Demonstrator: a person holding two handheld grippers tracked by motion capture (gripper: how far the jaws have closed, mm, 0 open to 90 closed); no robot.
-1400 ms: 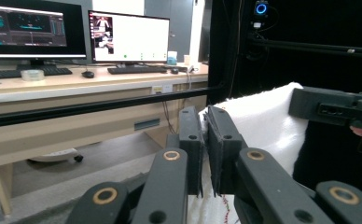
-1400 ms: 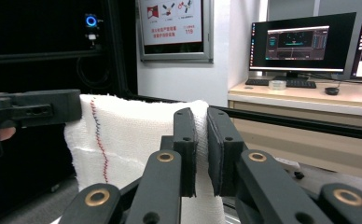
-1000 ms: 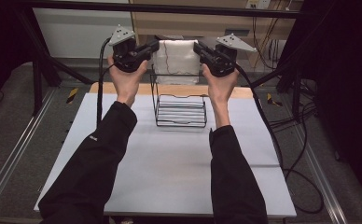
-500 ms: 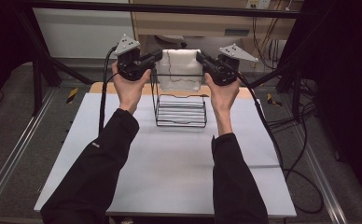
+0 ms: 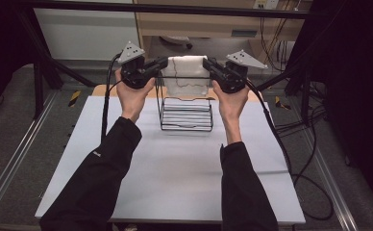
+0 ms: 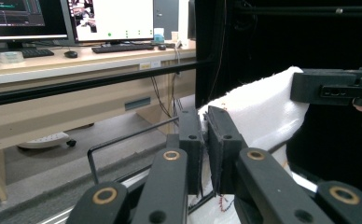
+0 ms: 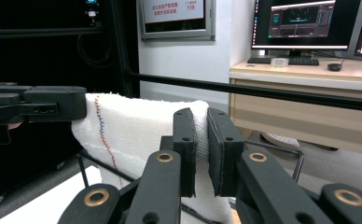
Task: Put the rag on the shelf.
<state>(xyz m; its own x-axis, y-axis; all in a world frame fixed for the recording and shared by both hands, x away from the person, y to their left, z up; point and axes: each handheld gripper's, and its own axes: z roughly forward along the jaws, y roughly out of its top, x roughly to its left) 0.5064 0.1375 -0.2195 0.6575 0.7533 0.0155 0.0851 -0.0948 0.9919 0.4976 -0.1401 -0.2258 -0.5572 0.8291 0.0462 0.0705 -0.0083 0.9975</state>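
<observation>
A white cloth point(image 5: 185, 74) is held up between the two grippers above the far end of a black wire rack point(image 5: 185, 113), which stands on the white table point(image 5: 175, 178). The left gripper point(image 5: 161, 63) is pinched on the cloth's left top corner, and the right gripper point(image 5: 207, 63) is pinched on its right top corner; both are raised level and pointed toward each other. In the left gripper view, the jaws are pressed nearly together with the cloth's point(image 6: 258, 112) edge caught between them. In the right gripper view, the cloth point(image 7: 132, 130) is likewise clamped between the jaws, and a line of red and blue stitching is seen down one side. The cloth hangs down behind the rack's top bar.
</observation>
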